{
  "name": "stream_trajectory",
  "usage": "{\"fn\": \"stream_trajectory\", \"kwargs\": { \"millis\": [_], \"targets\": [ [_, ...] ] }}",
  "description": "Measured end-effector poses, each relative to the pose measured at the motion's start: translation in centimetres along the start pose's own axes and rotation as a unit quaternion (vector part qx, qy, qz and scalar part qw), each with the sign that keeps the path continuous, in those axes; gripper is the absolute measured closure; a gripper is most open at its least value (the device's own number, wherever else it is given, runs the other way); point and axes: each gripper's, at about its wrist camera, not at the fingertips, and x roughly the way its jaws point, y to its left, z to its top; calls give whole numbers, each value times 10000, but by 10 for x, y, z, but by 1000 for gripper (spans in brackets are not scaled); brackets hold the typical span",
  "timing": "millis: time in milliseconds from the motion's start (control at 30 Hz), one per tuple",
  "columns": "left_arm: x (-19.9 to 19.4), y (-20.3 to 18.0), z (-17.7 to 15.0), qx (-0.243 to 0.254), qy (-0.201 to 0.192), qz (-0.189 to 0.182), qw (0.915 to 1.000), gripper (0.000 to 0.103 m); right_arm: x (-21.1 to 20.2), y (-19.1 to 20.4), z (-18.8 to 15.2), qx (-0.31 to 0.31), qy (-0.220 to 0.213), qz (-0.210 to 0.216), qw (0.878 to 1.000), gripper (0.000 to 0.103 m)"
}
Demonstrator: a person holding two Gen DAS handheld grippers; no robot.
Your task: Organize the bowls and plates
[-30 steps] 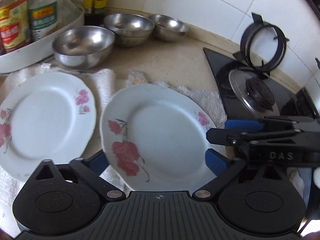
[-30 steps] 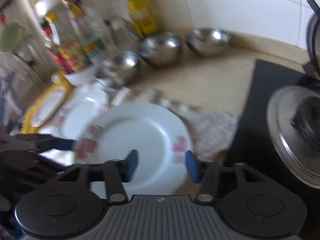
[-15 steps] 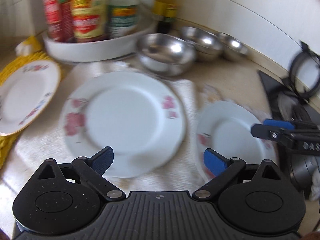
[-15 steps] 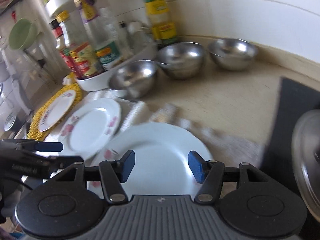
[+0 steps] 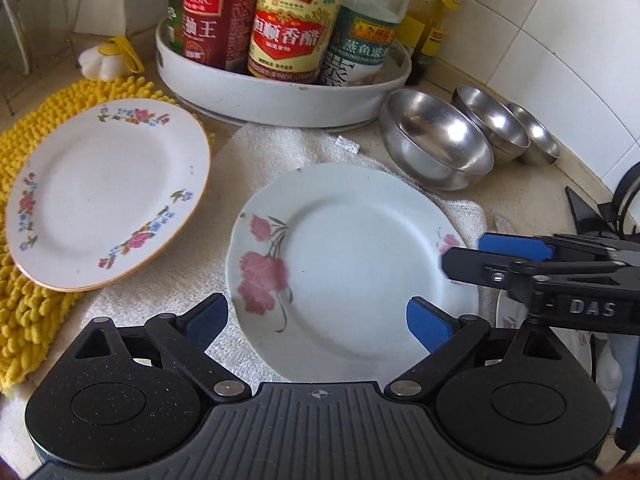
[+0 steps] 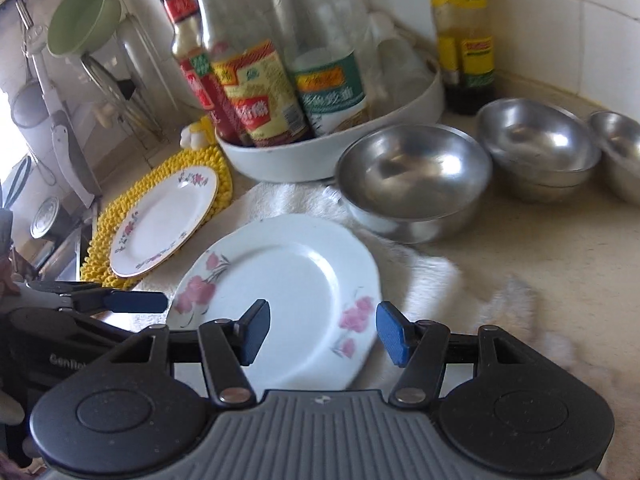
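Our view has swung left since a second ago: the white pink-flowered plate [image 5: 352, 264] now lies between our left gripper's [image 5: 318, 320] open, empty jaws; the right gripper [image 6: 320, 334] gapes too. We should pinch its near rim squarely.

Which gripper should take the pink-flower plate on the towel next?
Left, probably. The pink-flower plate lies centred ahead of the left gripper, jaws open. From the right gripper, also open, it sits off to the left.
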Motion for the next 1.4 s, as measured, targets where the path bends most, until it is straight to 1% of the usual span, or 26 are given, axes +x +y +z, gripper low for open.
{"fn": "stream_trajectory", "kwargs": {
  "millis": [33, 67, 167, 233, 267, 300, 333, 367, 400, 467, 567, 633, 767, 833, 933, 1067, 1100, 1167, 1267, 1400],
  "targets": [
    [3, 1, 1, 19, 3, 6, 10000, 6, 5, 0, 1, 20, 48, -23, 10000, 42],
    [4, 2, 1, 34, -4, -3, 10000, 5, 7, 0, 2, 28, 1, -60, 10000, 42],
    [10, 4, 5, 74, 41, -63, 9999, 5, 10, -3, 8, 146, 22, -11, 9999, 42],
    [13, 6, 5, 53, 84, -148, 9998, 5, 11, -3, 9, 46, 50, 0, 10000, 42],
    [14, 8, 5, 41, 90, -187, 9998, 5, 13, -2, 10, -27, 70, -79, 9999, 41],
    [15, 9, 6, 37, 65, -214, 9997, 4, 17, -4, 10, 21, 220, -100, 9997, 41],
    [16, 9, 6, 42, 50, -228, 9997, 3, 24, -10, 9, 219, 475, 21, 9986, 41],
    [17, 9, 7, 59, 58, -222, 9997, 3, 24, -13, 6, 336, 416, 103, 9985, 41],
    [17, 9, 8, 74, 64, -213, 9997, 3, 23, -13, 5, 327, 424, 145, 9985, 41],
    [19, 7, 10, 107, 77, -191, 9997, 4, 24, -9, 5, 157, 467, 116, 9987, 39],
    [19, 7, 11, 94, 100, -153, 9998, 4, 24, -8, 6, 124, 476, 105, 9987, 39],
    [21, 5, 9, 146, 78, -104, 9998, 4, 24, -9, 5, 45, 384, 127, 9992, 40],
    [24, 7, 11, 84, 44, -183, 9998, 0, 21, -15, -1, 267, 171, 226, 9992, 41],
    [25, 5, 11, 158, 55, -147, 9998, 0, 20, -14, -3, 176, 145, 198, 9995, 41],
    [25, 4, 8, 256, -25, -84, 9996, 0, 21, -7, -2, -27, 190, 51, 9998, 44],
    [26, -5, 7, 325, -9, 180, 9993, 2, 20, 0, -5, -146, 166, -316, 9993, 56],
    [26, -7, 7, 340, -9, 231, 9992, 2, 20, 1, -5, -162, 162, -369, 9991, 57],
    [25, -8, 6, 363, -8, 300, 9989, 4, 19, 1, -5, -145, 171, -387, 9990, 58],
    [22, -5, 7, 267, 1, 283, 9992, 4, 15, 1, -4, -65, 146, -380, 9992, 58],
    [17, -6, 5, 335, -78, 311, 9989, 4, 9, 3, -4, -49, 114, -371, 9992, 58]
  ]
}}
